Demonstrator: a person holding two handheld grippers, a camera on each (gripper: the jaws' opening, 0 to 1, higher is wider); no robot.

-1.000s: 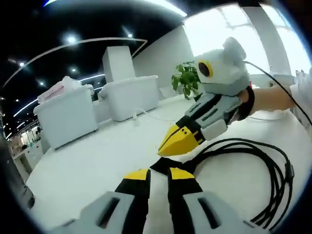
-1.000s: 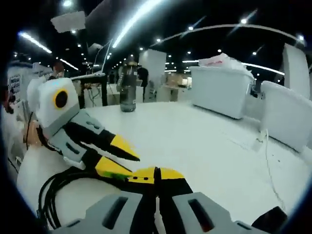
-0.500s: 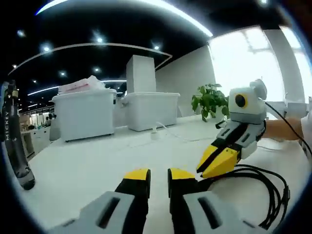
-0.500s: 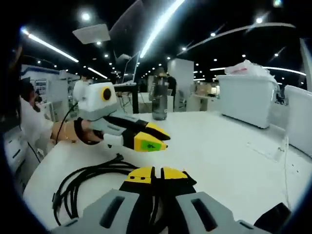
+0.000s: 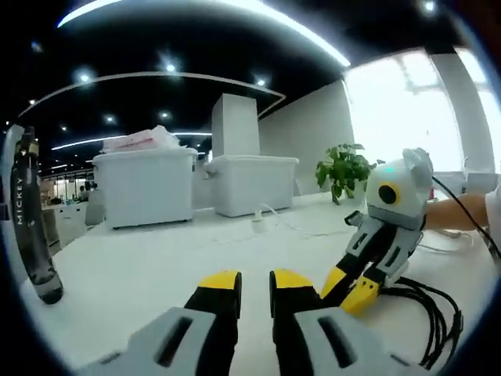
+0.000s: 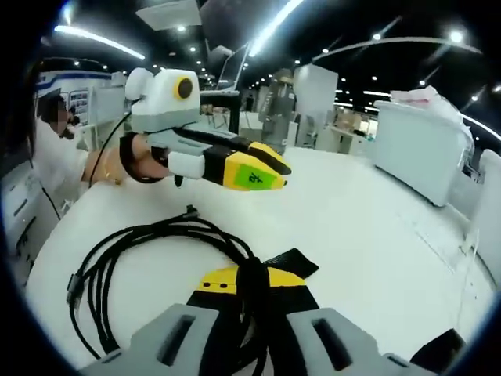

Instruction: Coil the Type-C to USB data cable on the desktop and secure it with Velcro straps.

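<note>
The black cable (image 6: 156, 243) lay coiled in loose loops on the white tabletop (image 6: 376, 235), one bunched part clamped in the right tongs (image 6: 252, 276), a flat black strap end (image 6: 291, 262) (probably the Velcro) poking out beside them. It looked light, limp and springy, likely to spread unless gripped where the strands gather. The left tongs (image 5: 254, 280) hovered empty, jaws narrowly apart, above the smooth, matte tabletop. Rounded white bins (image 5: 145, 186) stood behind.

Coiled cable (image 6: 149, 258) on desk (image 6: 376, 227) near its edge; bins (image 5: 145, 188) along far edge; bottle (image 5: 31, 227) at desk corner.
</note>
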